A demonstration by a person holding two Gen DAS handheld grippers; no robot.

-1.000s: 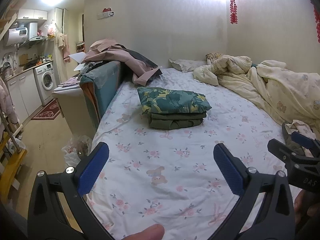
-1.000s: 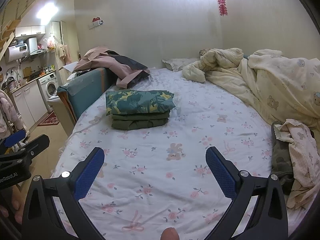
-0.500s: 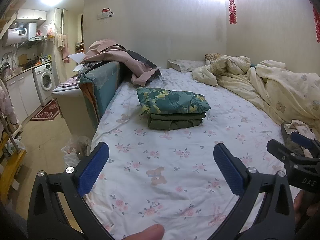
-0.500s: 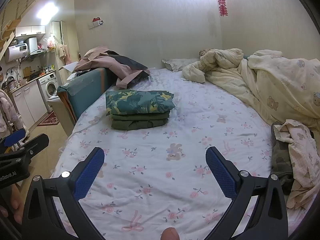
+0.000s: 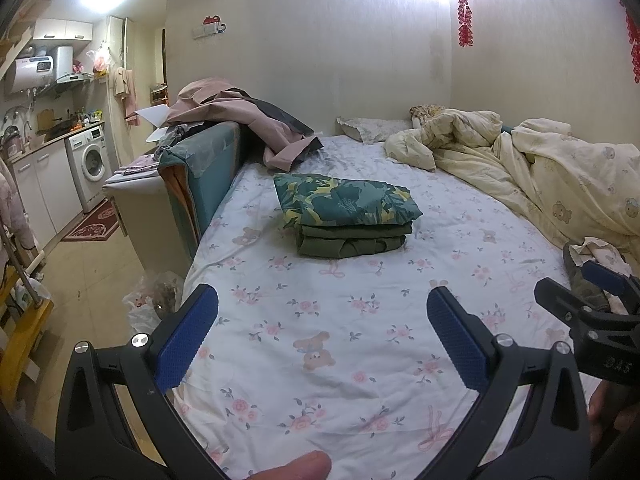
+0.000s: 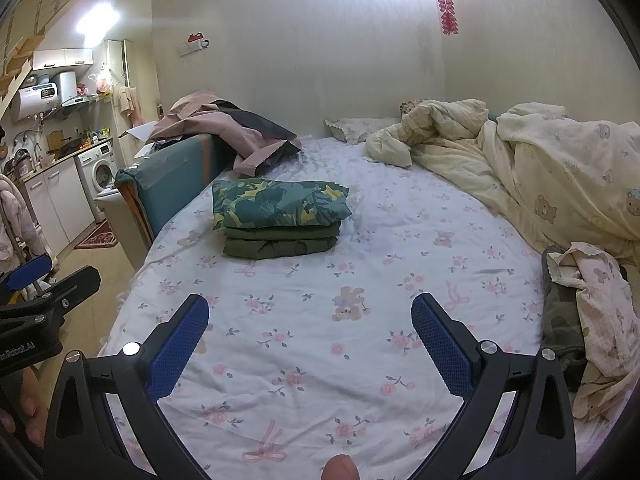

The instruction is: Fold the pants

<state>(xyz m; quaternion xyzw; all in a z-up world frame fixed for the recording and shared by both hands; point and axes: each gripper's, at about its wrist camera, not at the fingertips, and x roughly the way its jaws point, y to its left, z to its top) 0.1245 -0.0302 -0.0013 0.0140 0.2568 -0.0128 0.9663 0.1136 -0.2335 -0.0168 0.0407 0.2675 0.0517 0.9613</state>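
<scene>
Tongs come first in both views: our left tongs [image 5: 322, 334] sit at the bottom of the frame with blue pads spread wide apart and nothing between them, and our right tongs [image 6: 310, 338] are likewise spread and empty, both above the flowered bed sheet [image 6: 360, 264].

To the lower right of the right view lies a crumpled heap, a pale printed garment [image 6: 596, 320] over a dark olive one [image 6: 562, 320]; we judge these to be the next pants, though we cannot tell for sure. Further up, left of centre, the folded stack [image 5: 348, 216] rests on the sheet, green patterned piece on top of olive ones, well apart from both tongs.

Risks as we see them: pinching the bed sheet together with the cloth, since the heap lies right on it; grabbing both heaped garments at once, because they overlap; and dragging cloth across the bed into the folded stack and upsetting it.

Against the earlier frames almost nothing differs: both tongs stay open and empty, the stack and heap lie as they did, and only the left view drifts slightly.
</scene>
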